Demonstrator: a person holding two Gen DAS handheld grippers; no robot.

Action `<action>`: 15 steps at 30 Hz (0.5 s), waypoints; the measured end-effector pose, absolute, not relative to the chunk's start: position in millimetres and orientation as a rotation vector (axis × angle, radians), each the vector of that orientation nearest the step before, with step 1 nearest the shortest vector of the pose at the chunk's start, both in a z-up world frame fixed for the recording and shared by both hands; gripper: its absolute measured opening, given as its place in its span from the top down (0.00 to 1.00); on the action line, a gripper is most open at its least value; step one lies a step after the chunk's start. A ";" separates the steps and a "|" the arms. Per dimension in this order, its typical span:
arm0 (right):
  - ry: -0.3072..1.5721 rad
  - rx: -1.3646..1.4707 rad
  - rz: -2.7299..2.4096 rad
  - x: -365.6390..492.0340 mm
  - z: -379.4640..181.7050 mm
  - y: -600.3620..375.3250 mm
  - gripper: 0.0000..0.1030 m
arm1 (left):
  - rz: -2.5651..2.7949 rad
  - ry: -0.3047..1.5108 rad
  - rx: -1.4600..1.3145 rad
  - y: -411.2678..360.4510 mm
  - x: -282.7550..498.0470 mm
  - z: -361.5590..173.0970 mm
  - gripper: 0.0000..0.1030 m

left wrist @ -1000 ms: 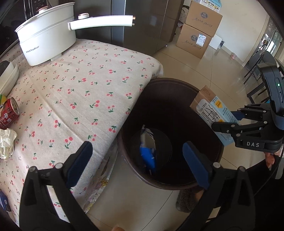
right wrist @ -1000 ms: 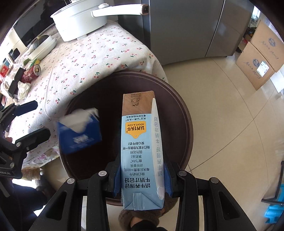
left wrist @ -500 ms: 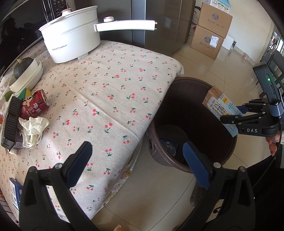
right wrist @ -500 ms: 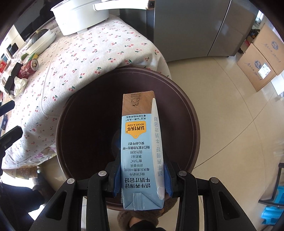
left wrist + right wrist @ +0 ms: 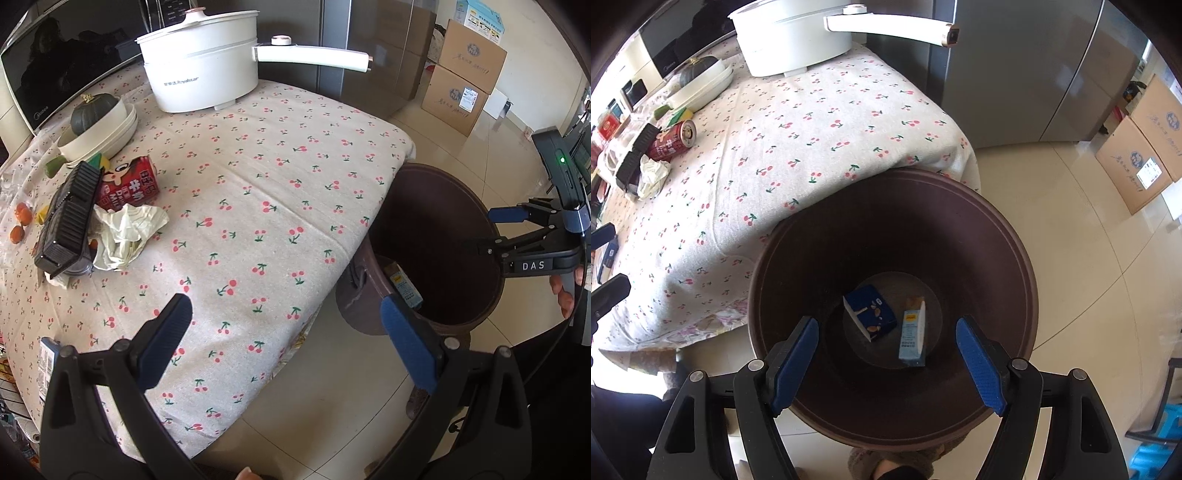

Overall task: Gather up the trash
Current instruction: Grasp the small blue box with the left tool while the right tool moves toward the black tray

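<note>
though half-hidden from the left wrist, two cartons [image 5: 911,332] in the bin [image 5: 1015,240] below the right hand-held gripper's [image 5: 886,350] just-parted, empty jaws

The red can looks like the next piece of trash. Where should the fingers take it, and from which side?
Grip the red can across its round body near the open-table end, coming from above. It lies on its side, with the black comb-like block and crumpled paper crowding its other end.

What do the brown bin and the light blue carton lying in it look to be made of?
Brown bin: probably moulded plastic, with smooth, faintly shiny, seamless walls. Light blue carton: looks like coated paperboard, with folded edges, a flat printed face and a brown kraft-coloured end.
</note>
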State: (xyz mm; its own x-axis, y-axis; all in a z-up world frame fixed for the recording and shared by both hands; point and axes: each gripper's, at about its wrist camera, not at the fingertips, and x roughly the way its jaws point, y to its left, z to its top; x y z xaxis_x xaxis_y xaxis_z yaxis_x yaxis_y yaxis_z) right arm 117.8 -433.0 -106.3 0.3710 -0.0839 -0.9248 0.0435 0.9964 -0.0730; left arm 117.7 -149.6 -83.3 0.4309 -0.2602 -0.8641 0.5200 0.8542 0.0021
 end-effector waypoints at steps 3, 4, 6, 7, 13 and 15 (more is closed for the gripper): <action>1.179 -0.047 -0.068 121.3 -102.5 -422.1 0.22 | -0.465 1.020 0.273 -132.6 118.3 -81.4 0.01; 1.176 -0.052 -0.063 122.7 -101.1 -418.3 0.22 | -0.455 1.022 0.268 -126.4 118.5 -80.8 0.01; 1.169 -0.063 -0.051 125.4 -98.2 -409.1 0.21 | -0.432 1.027 0.253 -111.9 119.3 -80.0 0.01; 1.165 -0.068 -0.044 126.6 -96.7 -404.2 0.21 | -0.420 1.032 0.242 -103.5 119.6 -79.9 0.01; 1.152 -0.105 0.015 137.4 -89.4 -367.7 0.19 | -0.340 1.059 0.166 -49.9 123.2 -79.3 0.01; 1.145 -0.122 0.039 140.6 -87.0 -353.8 0.19 | -0.311 1.067 0.144 -31.8 124.2 -79.9 0.01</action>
